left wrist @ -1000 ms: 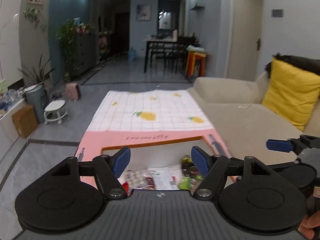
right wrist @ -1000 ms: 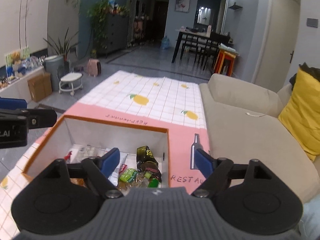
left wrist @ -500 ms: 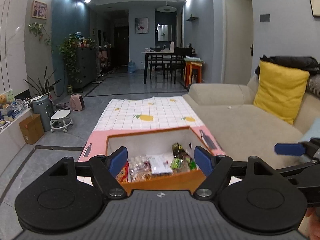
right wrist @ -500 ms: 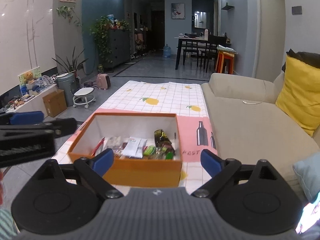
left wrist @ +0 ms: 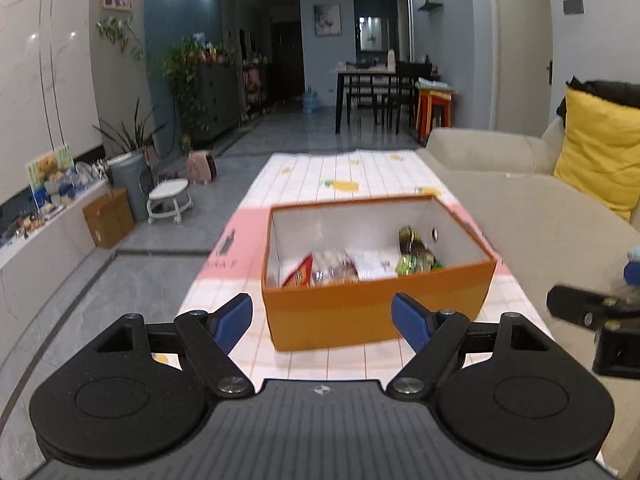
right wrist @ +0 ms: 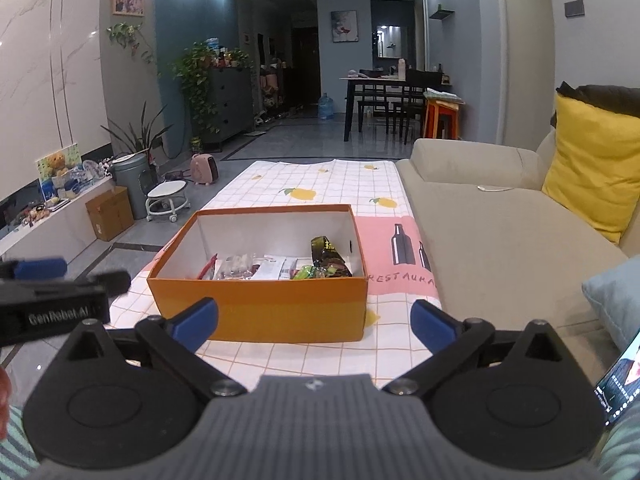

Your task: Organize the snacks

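Snacks (right wrist: 280,266) lie loose on the floor of an orange box (right wrist: 260,314), which sits on the desk (right wrist: 320,354) under a checked, lemon-printed cloth, just beside a beige sofa (right wrist: 500,240). Red packet, clear wrappers, a white sachet and green-and-dark bags are bunched toward the box's near wall — likely because an open-topped box keeps them together and reachable from above. Both tools are held short of the box, apart from it. The left gripper (left wrist: 322,320) has its fingers spread and empty; the right gripper (right wrist: 314,322) likewise, fingers wide with nothing between them. Held level and aimed at the box, they look poised either to reach in or to be finished — with no snack visible outside the box, I judge the sorting near its end.
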`<state>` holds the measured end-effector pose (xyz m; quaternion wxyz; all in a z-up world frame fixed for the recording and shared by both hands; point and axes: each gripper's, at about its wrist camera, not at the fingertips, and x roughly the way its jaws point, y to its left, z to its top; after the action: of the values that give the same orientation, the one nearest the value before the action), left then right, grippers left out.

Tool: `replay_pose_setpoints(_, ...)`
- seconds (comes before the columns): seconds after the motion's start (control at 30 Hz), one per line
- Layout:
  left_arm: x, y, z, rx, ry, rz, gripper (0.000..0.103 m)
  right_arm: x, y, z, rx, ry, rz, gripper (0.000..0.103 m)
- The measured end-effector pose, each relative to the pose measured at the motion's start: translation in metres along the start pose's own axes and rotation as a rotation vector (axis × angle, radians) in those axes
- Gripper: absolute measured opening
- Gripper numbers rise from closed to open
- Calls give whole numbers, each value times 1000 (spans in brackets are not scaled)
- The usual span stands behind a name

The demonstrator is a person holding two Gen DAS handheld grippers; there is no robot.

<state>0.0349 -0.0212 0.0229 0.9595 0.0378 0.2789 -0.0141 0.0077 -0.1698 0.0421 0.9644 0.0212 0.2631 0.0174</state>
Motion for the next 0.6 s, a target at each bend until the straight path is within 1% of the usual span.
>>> replay_pose_setpoints(0.1, 8, -1, -8, 21, 40, -8, 93, 3, 2, -5, -9, -8, -6, 99)
replay_pose_setpoints(0.23, 14, 0, -18, 15, 80, -12, 93, 11, 3, -13, -19, 19, 0, 99)
replay_pose_setpoints(0.4, 15, -2, -22, 23, 93, -21, 93, 21, 2, -18, -15, 50, 0, 99)
replay_pose_setpoints(0.6, 20, -7, -23, 33, 114, -22, 93, 24, 3, -21, -16, 56, 0, 99)
